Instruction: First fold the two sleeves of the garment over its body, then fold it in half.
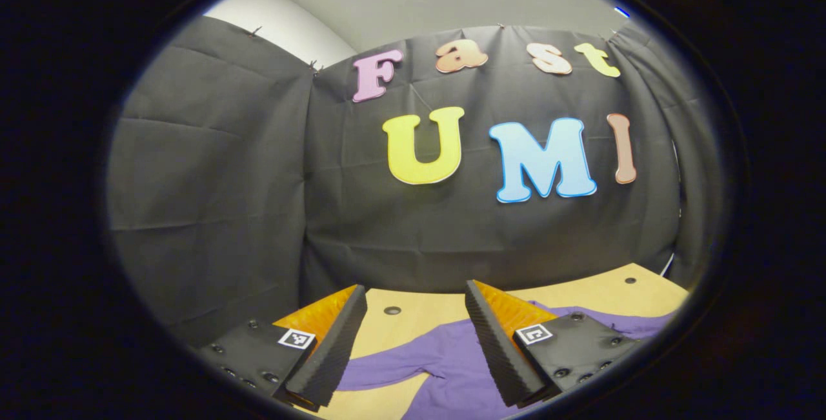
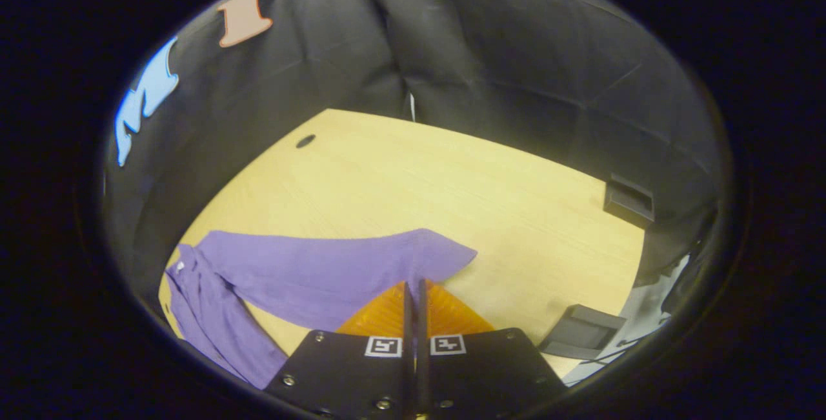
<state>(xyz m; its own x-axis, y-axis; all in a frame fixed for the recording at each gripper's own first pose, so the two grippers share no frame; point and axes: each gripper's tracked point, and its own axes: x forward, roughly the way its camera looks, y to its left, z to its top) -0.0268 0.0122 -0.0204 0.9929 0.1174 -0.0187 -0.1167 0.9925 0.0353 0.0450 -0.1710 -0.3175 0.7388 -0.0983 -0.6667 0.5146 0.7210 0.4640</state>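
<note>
One purple garment [image 2: 310, 271] lies flat on the counter [image 2: 452, 181], a sleeve [image 2: 335, 265] stretched out toward the right hand-held gripper [image 2: 413, 294], whose fingers are pressed together just over the cuff end; whether any cloth is pinched between them cannot be told, since the fingers hide the spot. The left hand-held gripper [image 1: 416, 336] hangs above the garment [image 1: 445, 368] with its fingers spread wide, holding nothing, tipped up toward the booth wall more than down at the cloth. The likely trouble: if the right one has missed the cuff, lifting will leave the sleeve where it lies; if it has caught only a thin edge, the cloth may slip out midway and land crooked over the body. The left one, aimed high, could come down on the wrong part of the cloth. Count: one garment, one sleeve plainly spread in the right gripper view, two grippers, one counter, two dark boxes [image 2: 629, 197] at its far edge
</note>
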